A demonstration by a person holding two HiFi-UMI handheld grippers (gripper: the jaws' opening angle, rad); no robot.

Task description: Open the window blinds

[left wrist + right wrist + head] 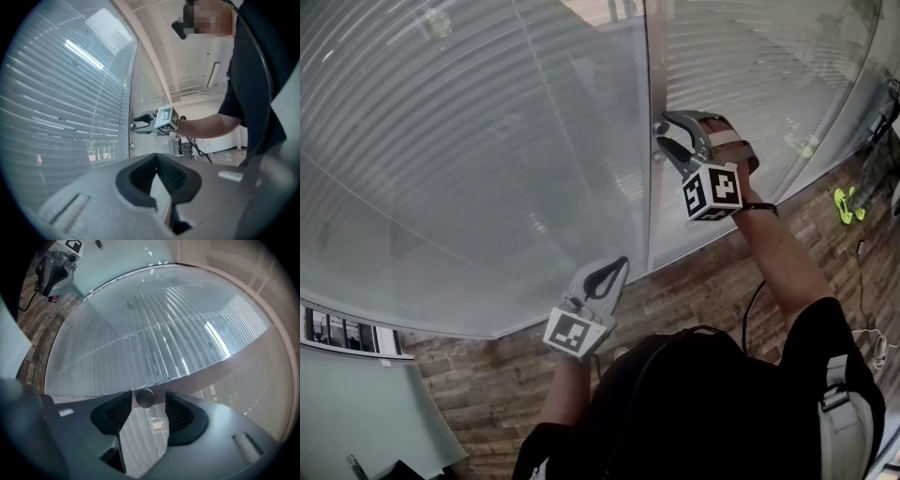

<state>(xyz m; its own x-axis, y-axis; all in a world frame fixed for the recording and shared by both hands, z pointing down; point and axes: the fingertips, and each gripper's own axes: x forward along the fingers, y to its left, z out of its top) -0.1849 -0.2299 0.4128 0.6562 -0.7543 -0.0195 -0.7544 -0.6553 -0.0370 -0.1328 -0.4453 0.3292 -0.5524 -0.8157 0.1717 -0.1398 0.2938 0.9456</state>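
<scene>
White slatted blinds [469,141] hang behind the glass wall, slats mostly flat, with daylight through a few gaps [187,366]. A vertical frame post [654,187] divides two panes. On it sits a small round grey knob [144,398], also visible from above [660,127]. My right gripper [662,137] is level at the post with its jaws spread around the knob; narrow gaps show on both sides of it [145,397]. My left gripper [622,264] hangs lower, away from the glass, jaws meeting at the tips with nothing in them [157,155].
Wood-plank floor [703,291] runs along the foot of the glass. A bright green object [847,203] and cables lie at the right. A frosted panel [366,403] stands at the lower left. The person's body fills the bottom of the head view.
</scene>
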